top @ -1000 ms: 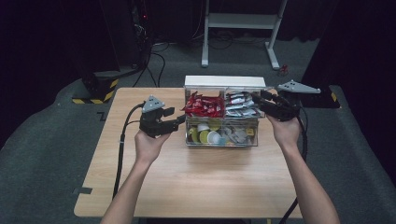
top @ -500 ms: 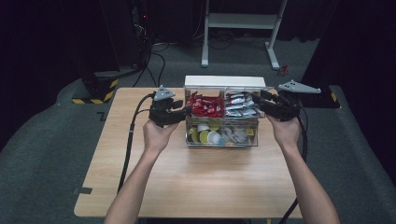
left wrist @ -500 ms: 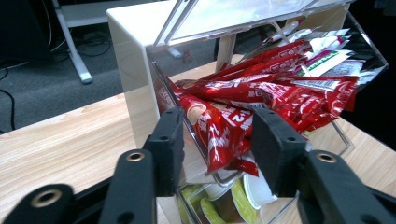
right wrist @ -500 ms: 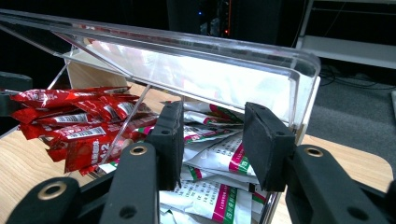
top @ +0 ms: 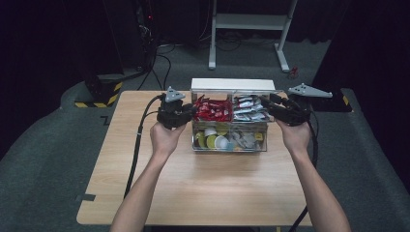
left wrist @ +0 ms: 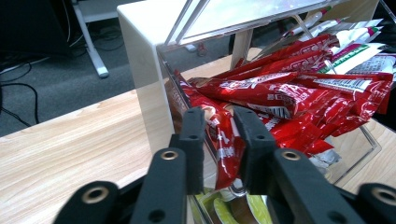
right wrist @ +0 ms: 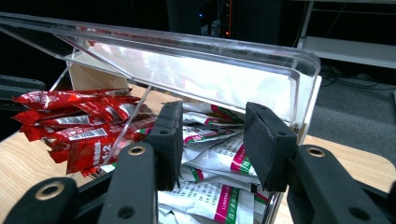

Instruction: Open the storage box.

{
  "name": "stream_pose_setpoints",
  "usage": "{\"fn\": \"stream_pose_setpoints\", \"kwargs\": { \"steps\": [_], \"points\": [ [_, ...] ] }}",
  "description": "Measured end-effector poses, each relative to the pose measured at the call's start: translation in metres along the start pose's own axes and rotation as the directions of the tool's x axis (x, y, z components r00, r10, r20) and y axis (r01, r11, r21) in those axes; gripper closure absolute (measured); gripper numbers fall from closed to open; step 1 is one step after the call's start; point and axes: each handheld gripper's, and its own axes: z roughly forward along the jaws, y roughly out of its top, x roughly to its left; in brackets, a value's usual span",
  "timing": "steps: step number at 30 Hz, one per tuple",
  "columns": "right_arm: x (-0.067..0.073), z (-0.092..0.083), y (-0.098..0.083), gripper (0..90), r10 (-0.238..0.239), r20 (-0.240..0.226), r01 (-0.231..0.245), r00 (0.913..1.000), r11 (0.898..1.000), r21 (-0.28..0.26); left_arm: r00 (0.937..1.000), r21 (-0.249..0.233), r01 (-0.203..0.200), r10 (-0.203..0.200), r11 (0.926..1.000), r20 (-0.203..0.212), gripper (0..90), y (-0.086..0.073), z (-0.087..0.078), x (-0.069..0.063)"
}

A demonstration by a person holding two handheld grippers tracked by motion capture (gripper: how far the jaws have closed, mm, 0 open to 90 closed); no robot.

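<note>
A clear acrylic box [top: 261, 145] stands at the table's far middle, its lid [right wrist: 187, 60] tilted open. Red sachets [top: 212, 108] fill its upper left bin, white and green sachets [top: 246, 108] the upper right, and round capsules [top: 215, 141] lie below. My left gripper [top: 192, 112] is at the box's left side. Its jaws have just been closing and now pinch the clear left wall [left wrist: 168, 88], with a red sachet [left wrist: 224, 140] between them. My right gripper [top: 265, 102] reaches over the right side. Its jaws [right wrist: 212, 135] stand apart above the white sachets [right wrist: 219, 158].
The wooden table [top: 203, 188] has bare room in front of the box and to both sides. A white back panel [top: 229, 84] rises behind the box. Black cables [top: 138, 145] trail from the grippers. A white stand [top: 251, 21] and dark equipment are on the floor beyond.
My left hand has moved right, from beside the box onto its left wall. The jaws of that gripper have narrowed. The right hand has kept still.
</note>
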Motion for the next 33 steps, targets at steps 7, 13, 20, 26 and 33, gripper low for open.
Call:
{"fn": "stream_pose_setpoints", "kwargs": {
  "steps": [7,13,20,26,33],
  "points": [
    [0.0,0.001,-0.001,57.5,-0.002,0.0,0.002,1.0,1.0,-0.001,0.9999,-0.002,-0.011,0.011,0.9999,-0.003,82.5,0.0,-0.002,-0.003],
    [0.0,0.002,-0.001,57.5,-0.001,-0.002,0.001,1.0,1.0,-0.002,0.9995,-0.01,-0.017,0.017,0.9998,0.025,84.6,0.001,-0.005,-0.004],
    [0.0,0.002,-0.002,57.5,-0.002,0.001,0.002,1.0,1.0,-0.003,0.9984,-0.042,-0.009,0.011,0.9991,0.056,85.8,0.002,-0.014,-0.003],
    [0.0,0.002,-0.002,57.6,-0.002,-0.001,0.002,1.0,1.0,0.003,0.9966,-0.063,-0.001,0.007,0.998,0.082,86.2,0.0,-0.023,-0.001],
    [0.0,0.002,-0.002,57.6,0.0,-0.001,0.0,1.0,1.0,0.003,0.9955,-0.082,0.006,0.001,0.9966,0.095,86.3,-0.003,-0.033,0.0]
  ]
}}
